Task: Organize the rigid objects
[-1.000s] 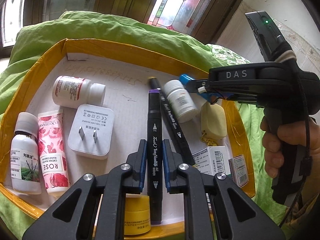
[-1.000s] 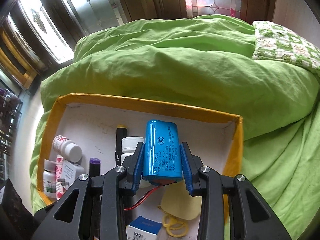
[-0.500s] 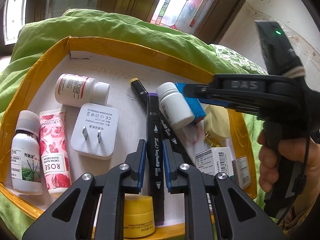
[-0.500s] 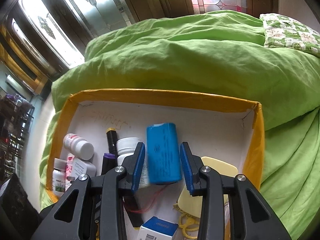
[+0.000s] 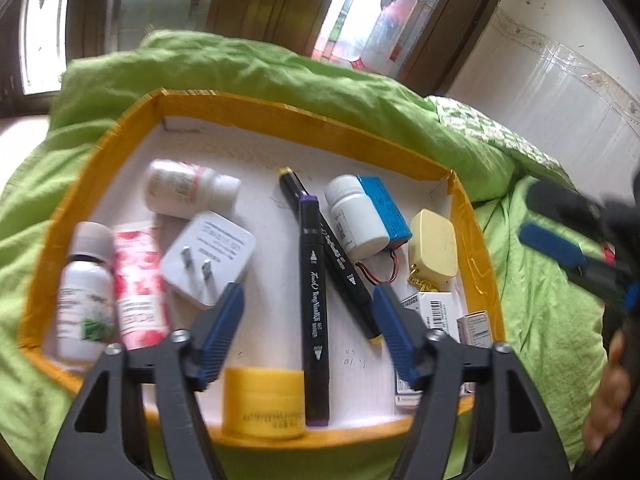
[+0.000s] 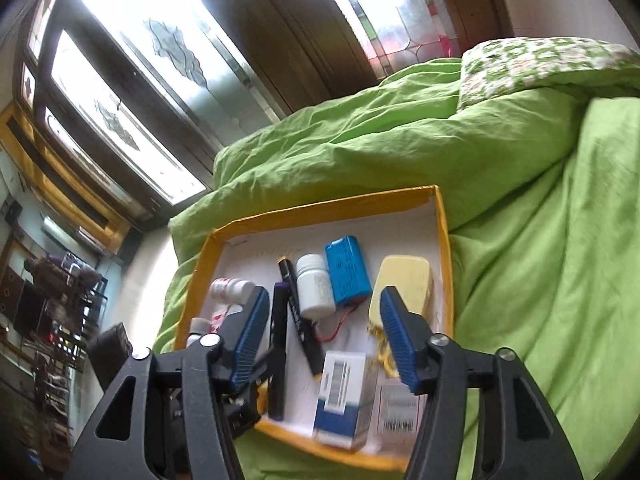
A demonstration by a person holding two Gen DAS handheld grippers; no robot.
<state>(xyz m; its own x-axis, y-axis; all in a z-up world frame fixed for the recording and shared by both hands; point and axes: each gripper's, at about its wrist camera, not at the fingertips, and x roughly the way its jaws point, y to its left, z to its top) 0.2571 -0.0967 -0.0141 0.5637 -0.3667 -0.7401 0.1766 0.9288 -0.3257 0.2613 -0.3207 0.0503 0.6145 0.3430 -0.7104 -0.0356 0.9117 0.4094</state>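
In the left wrist view my left gripper [image 5: 306, 304] is open and its jaws are still opening. The black purple-capped marker [image 5: 313, 280] lies loose between them on the floor of the yellow-edged box [image 5: 280, 114]. A second black marker [image 5: 340, 264] lies crossed beside it. The blue battery pack [image 5: 386, 216] rests against a white bottle [image 5: 356, 220]. My right gripper [image 6: 325, 304] hangs above the box [image 6: 320, 210], jaws opening with nothing between them. The battery pack [image 6: 347, 276] lies below and beyond its tips. It shows blurred at the right edge [image 5: 560, 248].
The box also holds a white charger plug [image 5: 212, 256], a rose hand-cream tube [image 5: 138, 280], a grey-capped bottle [image 5: 84, 292], a white-and-red bottle [image 5: 184, 190], a yellow jar [image 5: 262, 404], a pale yellow case [image 5: 434, 240] and small cartons [image 6: 344, 392]. Green bedding [image 6: 520, 220] surrounds it.
My left gripper let go of the purple-capped marker and spread wide. My right gripper released the battery pack beside the white bottle, then drew back up and to the right.
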